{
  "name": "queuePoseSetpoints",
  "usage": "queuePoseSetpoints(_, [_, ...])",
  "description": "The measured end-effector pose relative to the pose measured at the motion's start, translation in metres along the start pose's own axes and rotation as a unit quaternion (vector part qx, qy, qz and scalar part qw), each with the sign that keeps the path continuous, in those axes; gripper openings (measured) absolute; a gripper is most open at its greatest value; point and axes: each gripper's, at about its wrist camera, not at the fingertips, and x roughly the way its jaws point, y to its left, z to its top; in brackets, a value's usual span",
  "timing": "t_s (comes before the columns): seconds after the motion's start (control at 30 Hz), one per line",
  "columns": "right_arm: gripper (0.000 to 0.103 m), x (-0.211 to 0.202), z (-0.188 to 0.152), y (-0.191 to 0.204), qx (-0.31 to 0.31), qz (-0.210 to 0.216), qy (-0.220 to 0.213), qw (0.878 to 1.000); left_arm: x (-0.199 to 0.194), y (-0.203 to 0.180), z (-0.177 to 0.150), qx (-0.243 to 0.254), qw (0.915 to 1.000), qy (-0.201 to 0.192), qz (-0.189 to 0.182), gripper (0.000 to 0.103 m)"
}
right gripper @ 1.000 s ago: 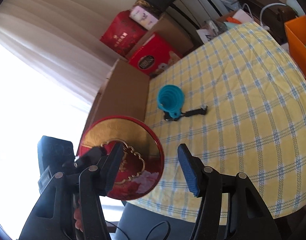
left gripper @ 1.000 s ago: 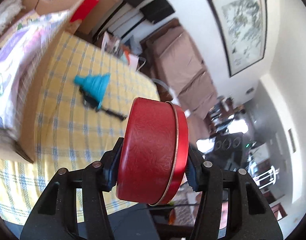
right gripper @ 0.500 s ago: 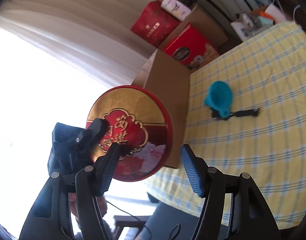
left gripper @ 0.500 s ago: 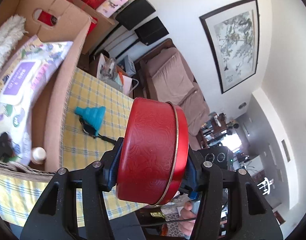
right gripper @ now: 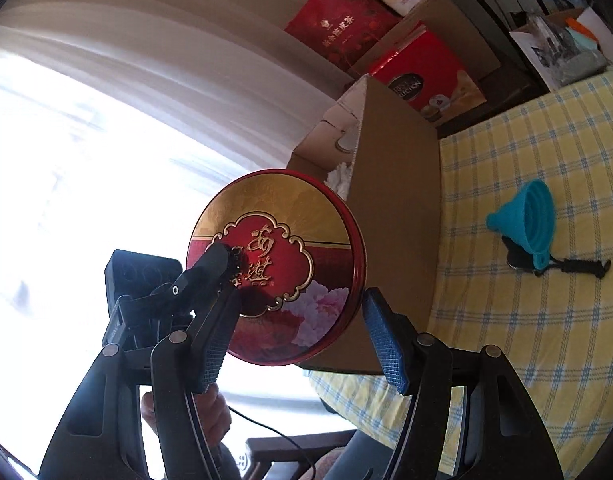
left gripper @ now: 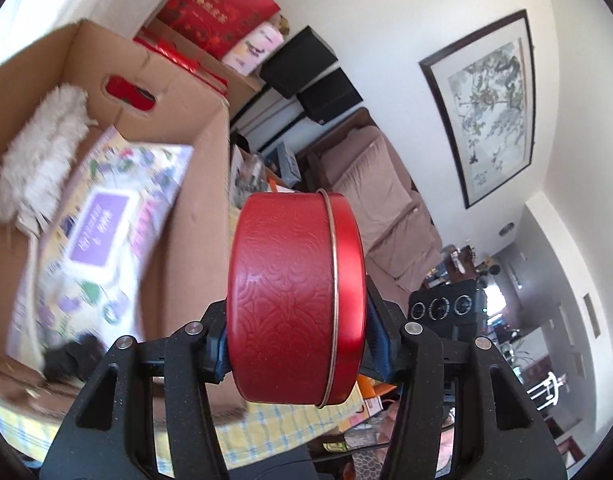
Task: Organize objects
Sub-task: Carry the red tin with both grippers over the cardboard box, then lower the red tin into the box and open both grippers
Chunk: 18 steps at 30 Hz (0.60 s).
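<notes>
A round red tin (left gripper: 294, 296) with a gold rim band stands on edge between the fingers of my left gripper (left gripper: 298, 332), which is shut on its flat faces. It hangs beside the right wall of an open cardboard box (left gripper: 198, 208). In the right wrist view the tin's gold and red lid (right gripper: 278, 264) faces me, with the left gripper's finger (right gripper: 214, 260) pressed on it. My right gripper (right gripper: 300, 304) is open just in front of the tin and holds nothing. A blue folding funnel (right gripper: 526, 220) lies on the yellow checked tablecloth (right gripper: 546, 352).
The box holds a white fluffy duster (left gripper: 42, 148), a pack of wipes (left gripper: 102, 232) and a small black thing (left gripper: 72, 360). A black strap (right gripper: 578, 268) lies by the funnel. Red gift boxes (right gripper: 426, 80) stand behind the table, a brown sofa (left gripper: 378, 200) beyond. A hand (right gripper: 186, 412) shows below.
Both grippers have risen and swung toward the cardboard box. The box's inside now fills the left wrist view and the funnel has left it. The tin stays in the left grip.
</notes>
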Motion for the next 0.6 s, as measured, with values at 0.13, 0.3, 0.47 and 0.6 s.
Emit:
queuePoseSetpoints(0.13, [0.066, 0.025, 0.018, 0.014, -0.017, -0.005, 0.013, 1.0, -0.008, 0.015, 0.022, -0.022, 0.9997, -0.009, -0.004, 0.049])
queuePoseSetpoints(0.3, [0.066, 0.055, 0.038, 0.024, -0.035, -0.022, 0.032, 0.999, -0.008, 0.041, 0.05, -0.056, 0.9984, -0.003, -0.005, 0.049])
queuePoseSetpoints(0.47, [0.066, 0.083, 0.056, 0.023, -0.036, -0.049, 0.049, 0.997, 0.002, 0.075, 0.073, -0.104, 0.9941, 0.025, -0.016, 0.049])
queuePoseSetpoints(0.6, [0.066, 0.11, 0.074, 0.027, -0.05, -0.075, 0.071, 0.993, 0.008, 0.103, 0.095, -0.148, 0.9882, 0.031, -0.029, 0.049])
